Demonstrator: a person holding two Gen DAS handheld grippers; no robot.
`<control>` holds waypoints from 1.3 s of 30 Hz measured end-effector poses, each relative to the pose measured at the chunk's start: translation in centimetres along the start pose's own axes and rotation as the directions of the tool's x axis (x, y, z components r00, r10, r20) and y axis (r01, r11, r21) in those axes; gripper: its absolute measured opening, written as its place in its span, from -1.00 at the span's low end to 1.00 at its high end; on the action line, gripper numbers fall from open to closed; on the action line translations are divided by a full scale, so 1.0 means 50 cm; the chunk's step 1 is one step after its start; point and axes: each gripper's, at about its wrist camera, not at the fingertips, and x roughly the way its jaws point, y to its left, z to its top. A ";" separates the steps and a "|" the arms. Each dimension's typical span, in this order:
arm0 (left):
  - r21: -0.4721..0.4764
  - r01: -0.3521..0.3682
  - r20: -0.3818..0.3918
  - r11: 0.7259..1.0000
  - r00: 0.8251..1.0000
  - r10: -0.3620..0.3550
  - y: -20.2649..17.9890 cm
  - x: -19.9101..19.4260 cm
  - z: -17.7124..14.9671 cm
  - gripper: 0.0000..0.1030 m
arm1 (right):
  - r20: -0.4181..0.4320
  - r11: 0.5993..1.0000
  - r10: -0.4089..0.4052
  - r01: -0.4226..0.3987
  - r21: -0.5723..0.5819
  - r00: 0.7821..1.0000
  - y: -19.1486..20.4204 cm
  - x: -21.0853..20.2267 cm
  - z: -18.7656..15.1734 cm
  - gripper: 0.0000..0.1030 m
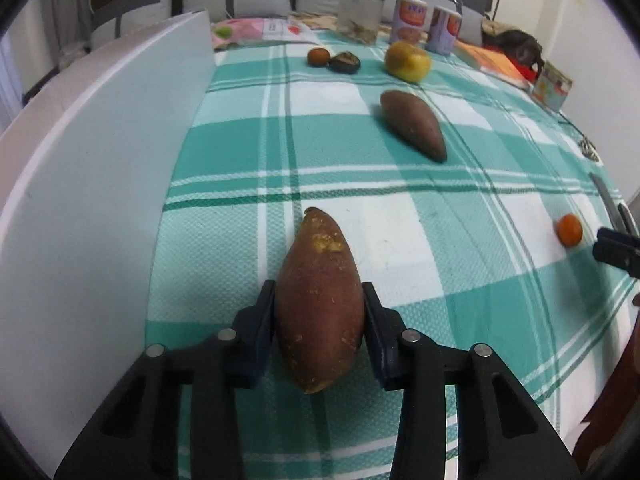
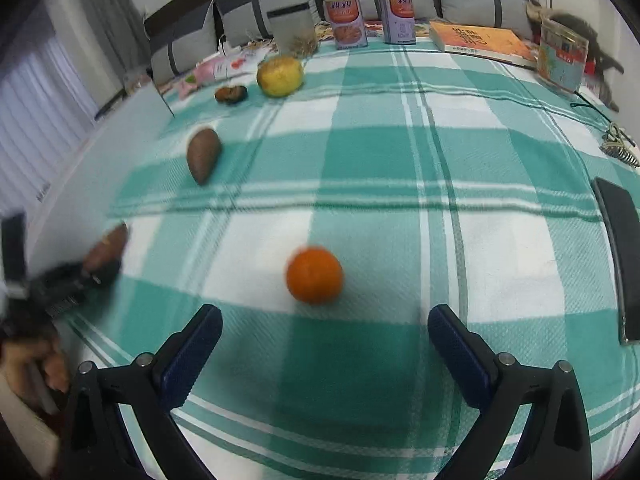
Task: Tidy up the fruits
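My left gripper (image 1: 319, 296) is shut on a brown sweet potato (image 1: 320, 300), its blue pads pressing both sides, just above the checked cloth. It also shows in the right wrist view (image 2: 107, 246) at the far left. A second sweet potato (image 1: 414, 124) (image 2: 203, 155) lies further back. A yellow fruit (image 1: 407, 60) (image 2: 279, 75), a small brown fruit (image 1: 318, 56) and a dark fruit (image 1: 345, 62) (image 2: 231, 93) lie at the far side. My right gripper (image 2: 325, 330) is open, just short of a small orange (image 2: 315, 275) (image 1: 569, 229).
A white board (image 1: 92, 168) stands along the left of the teal checked tablecloth (image 1: 460, 240). Two cans (image 2: 346, 20), a clear bag (image 1: 360, 14), a book (image 2: 484, 42) and a box (image 2: 562, 56) line the far edge. A dark phone (image 2: 622, 256) lies at the right.
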 end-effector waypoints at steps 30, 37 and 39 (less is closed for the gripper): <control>-0.435 -0.037 0.051 0.900 0.996 0.066 0.437 -0.361 -0.022 -0.21 | -0.340 0.757 0.421 -0.532 -0.378 0.841 0.805 0.005 0.087 -0.40; -0.465 -0.188 -0.024 0.865 0.980 0.200 0.477 -0.323 -0.049 0.55 | -0.350 0.792 0.304 -0.439 -0.425 0.886 0.866 0.084 0.077 -0.17; -0.490 -0.174 0.034 0.854 0.975 0.218 0.478 -0.350 -0.035 0.58 | -0.283 0.793 0.356 -0.448 -0.412 0.891 0.852 0.049 0.093 0.53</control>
